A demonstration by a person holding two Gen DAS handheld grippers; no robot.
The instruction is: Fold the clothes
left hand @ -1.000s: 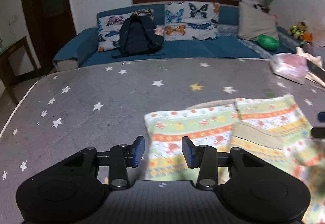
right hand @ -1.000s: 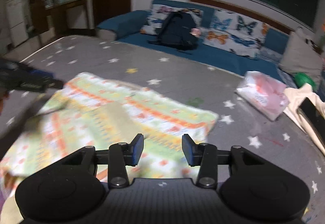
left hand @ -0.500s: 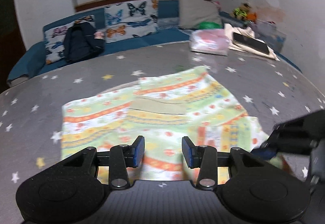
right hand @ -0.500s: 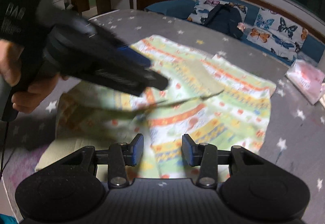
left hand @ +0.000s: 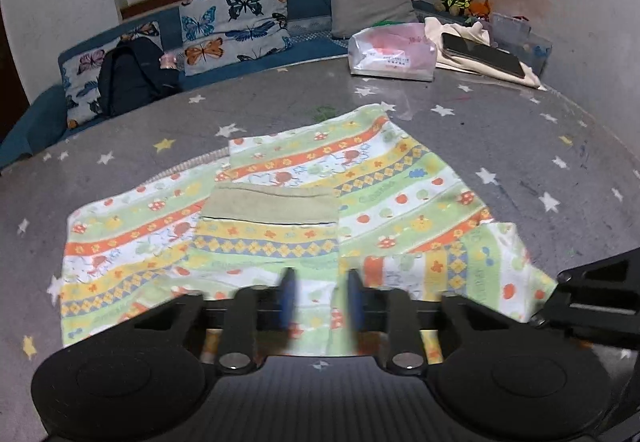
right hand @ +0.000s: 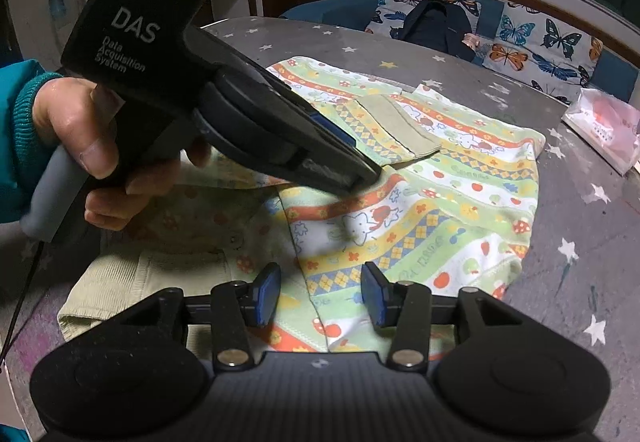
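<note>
A striped garment with fruit and animal prints lies spread on the grey star-patterned table; it also shows in the right wrist view. My left gripper hovers low over its near edge, its fingers blurred with a gap between them. In the right wrist view the left gripper's tips rest on a fold of the cloth. My right gripper is open and empty over the garment's near edge; it also shows at the right of the left wrist view.
A pink plastic bag and a cream cloth with a dark phone lie at the table's far right. A blue sofa with butterfly cushions and a dark backpack stands behind the table.
My left gripper has dropped lower onto the garment's near edge and its fingers have closed in somewhat. My right gripper has stayed open, now closer over the cloth.
</note>
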